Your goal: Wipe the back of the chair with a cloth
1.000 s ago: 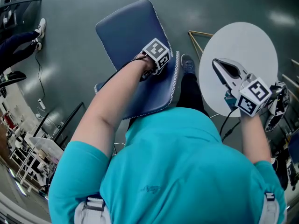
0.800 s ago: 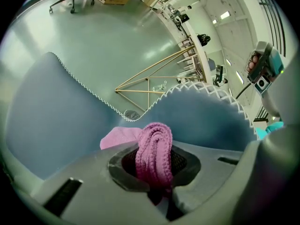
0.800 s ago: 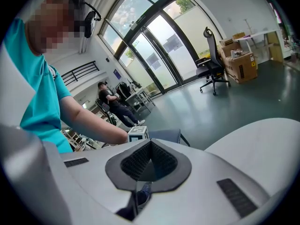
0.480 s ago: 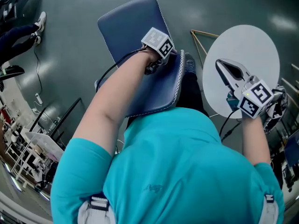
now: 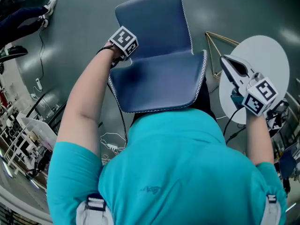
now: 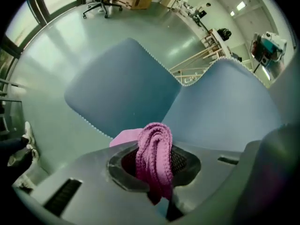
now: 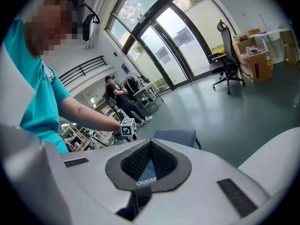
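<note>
Leftward travel is the main change: half a second ago the left tongs [image 6: 153, 167] were over the middle of the chair [image 5: 159, 78]; they now sit at its left edge, near where the two blue panels meet. The right tongs [image 7: 149, 165] have stayed over the round white counter [image 5: 267, 55].

Left tongs: closed firmly on a bunched pink cloth [image 6: 153, 142], which stands up between the pads. I judge the grip is tight so the cloth will not drag loose during a wiping stroke.

Right tongs: tips drawn together, nothing held. I judge they are parked off to the side to keep clear of the chair.

Task object: the chair is directly below me, and I take the nearer panel with the stitched rim to be its back.

Not established: the head view hides the left tips under the marker cube and hand, so I cannot confirm that the cloth touches the upholstery. The left gripper view suggests it is just off the edge. The chair's legs are hidden.
</note>
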Tool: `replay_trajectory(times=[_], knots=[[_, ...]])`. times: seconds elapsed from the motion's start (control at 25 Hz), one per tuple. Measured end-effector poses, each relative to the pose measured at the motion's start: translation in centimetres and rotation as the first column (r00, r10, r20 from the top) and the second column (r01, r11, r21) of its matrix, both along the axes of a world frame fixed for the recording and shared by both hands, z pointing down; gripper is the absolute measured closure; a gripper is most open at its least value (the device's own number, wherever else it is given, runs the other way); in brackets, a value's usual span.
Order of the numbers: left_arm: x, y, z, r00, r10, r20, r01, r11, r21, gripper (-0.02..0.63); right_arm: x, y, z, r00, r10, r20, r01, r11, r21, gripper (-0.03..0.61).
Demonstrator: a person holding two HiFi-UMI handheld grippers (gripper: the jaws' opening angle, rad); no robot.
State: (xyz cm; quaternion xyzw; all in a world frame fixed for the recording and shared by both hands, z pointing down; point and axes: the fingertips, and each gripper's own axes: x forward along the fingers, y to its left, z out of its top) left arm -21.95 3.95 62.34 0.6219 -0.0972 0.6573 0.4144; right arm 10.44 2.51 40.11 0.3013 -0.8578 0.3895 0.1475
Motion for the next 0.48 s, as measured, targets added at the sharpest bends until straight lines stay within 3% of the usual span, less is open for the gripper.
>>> replay_trajectory(times=[0.16,0.32,0.48], knots=[[-4.5,4.8,1.8,0.989,0.130,0.078,-0.121,0.987,-0.106,0.555,-1.8,0.2,0.7,0.999,-0.036,-0.004,0.036,0.999,-0.009,0.586],[-5.3,8.5,2.6,0.961,0.259,0.095,-0.238,0.953,-0.189,0.555,-3.1,0.0,0.4,0.998,-0.067,-0.011,0.066,0.998,-0.012,0.586],[-5.4,10.8,4.2,0.943,0.314,0.113,-0.278,0.926,-0.254,0.555,-3.6,0.1,0.4,0.996,-0.082,-0.029,0.082,0.996,-0.017,0.586]])
